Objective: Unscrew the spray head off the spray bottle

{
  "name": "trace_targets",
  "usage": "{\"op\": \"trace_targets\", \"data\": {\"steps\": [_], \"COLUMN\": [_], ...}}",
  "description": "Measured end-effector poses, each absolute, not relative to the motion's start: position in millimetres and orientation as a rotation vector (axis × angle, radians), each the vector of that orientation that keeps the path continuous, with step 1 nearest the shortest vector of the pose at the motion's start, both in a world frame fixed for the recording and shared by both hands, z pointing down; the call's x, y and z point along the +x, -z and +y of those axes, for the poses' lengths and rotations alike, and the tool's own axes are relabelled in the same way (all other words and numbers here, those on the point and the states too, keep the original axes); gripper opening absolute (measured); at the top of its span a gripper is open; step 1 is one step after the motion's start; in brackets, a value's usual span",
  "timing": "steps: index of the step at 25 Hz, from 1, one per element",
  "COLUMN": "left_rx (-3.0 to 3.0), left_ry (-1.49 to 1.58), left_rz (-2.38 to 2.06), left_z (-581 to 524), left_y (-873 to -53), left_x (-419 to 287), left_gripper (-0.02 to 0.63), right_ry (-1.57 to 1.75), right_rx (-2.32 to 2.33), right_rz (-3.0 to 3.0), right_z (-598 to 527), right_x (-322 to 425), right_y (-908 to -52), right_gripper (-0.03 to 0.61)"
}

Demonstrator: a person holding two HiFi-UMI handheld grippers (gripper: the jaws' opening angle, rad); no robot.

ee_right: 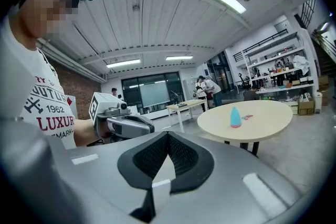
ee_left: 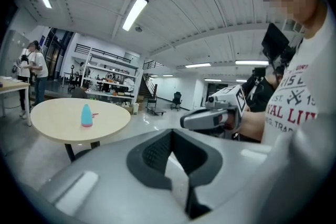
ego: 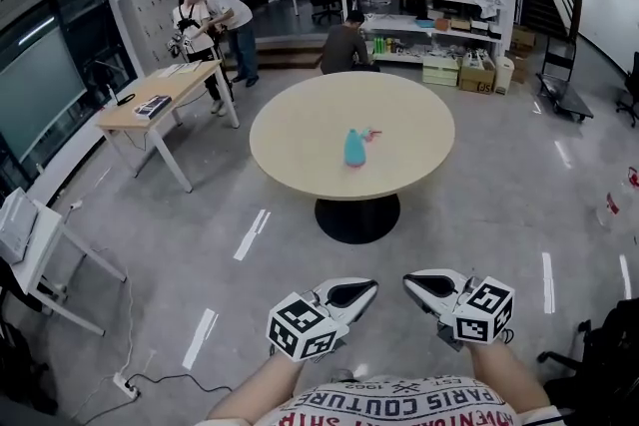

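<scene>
Left hand-held gripper (ego: 367,288), right hand-held gripper (ego: 410,280) both shut, empty; shirt (ego: 419,404) print perhaps "PARIS COUTURE"

Left tool (ee_left: 171,136) closed, empty; blue spray bottle (ee_left: 86,115) stands on the round table (ee_left: 47,120).

white lettered t-shirt (ego: 419,404), grey left gripper (ego: 369,287), right gripper (ego: 408,279)

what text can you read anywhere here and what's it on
"PARIS COUTURE": on the person's T-shirt, upside down in the head view.
"1962" and "LUXUR": same T-shirt, in the right gripper view, cut off at the edge.
"EST.": same T-shirt, in the left gripper view.
Spray bottle: no label can be read.
Shelf boxes: too small to read.
</scene>
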State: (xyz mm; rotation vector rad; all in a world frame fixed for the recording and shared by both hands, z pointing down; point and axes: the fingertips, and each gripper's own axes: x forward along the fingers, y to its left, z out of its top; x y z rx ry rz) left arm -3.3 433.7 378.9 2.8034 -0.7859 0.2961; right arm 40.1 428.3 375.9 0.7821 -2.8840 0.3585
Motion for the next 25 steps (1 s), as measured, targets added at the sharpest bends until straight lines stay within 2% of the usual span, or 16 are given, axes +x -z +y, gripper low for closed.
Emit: {"op": "trace_targets", "data": {"steps": [25], "left_rx": [2.812], "left_ry": [-0.325], "left_rz": [-0.809], "left_z": [464], "left_y": [-382], "left_x": [4], "left_gripper": [0.002], "right_ry": [-0.338], "right_rx": [0.75], "right_rz": [-2.874], "right_z": [459], "right_x": [38], "right_y": [-383], "right_gripper": [0.002]}}
